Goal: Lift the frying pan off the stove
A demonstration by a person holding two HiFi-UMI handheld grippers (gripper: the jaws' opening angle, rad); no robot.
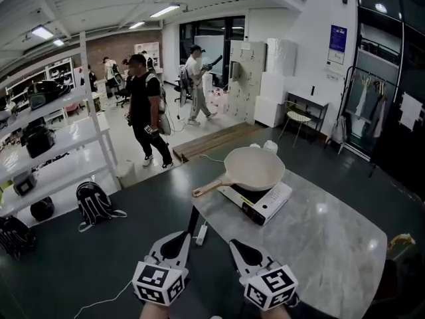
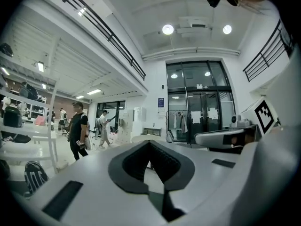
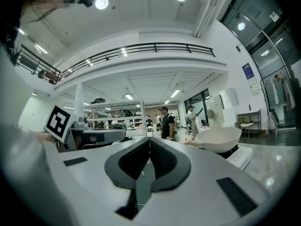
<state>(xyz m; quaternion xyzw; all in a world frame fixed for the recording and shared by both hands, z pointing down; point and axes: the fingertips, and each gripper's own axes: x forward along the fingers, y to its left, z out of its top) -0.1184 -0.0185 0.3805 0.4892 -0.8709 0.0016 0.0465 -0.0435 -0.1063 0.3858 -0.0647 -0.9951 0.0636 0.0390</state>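
On the portable stove (image 1: 272, 198), near twelve o'clock in the head view, the cream frying pan (image 1: 255, 167) is seated. Its wooden handle (image 1: 211, 187) is swung out toward eight o'clock (presumably so it can be taken from the near side). The stove is set on the grey table (image 1: 319, 244). At six o'clock the left gripper (image 1: 179, 235) and right gripper (image 1: 237, 246) are held level, both clenched on nothing and well apart from the pan, so no grasp is yet made.

Frying pan (image 1: 254, 168) on stove (image 1: 259, 201), on table (image 1: 332, 244)
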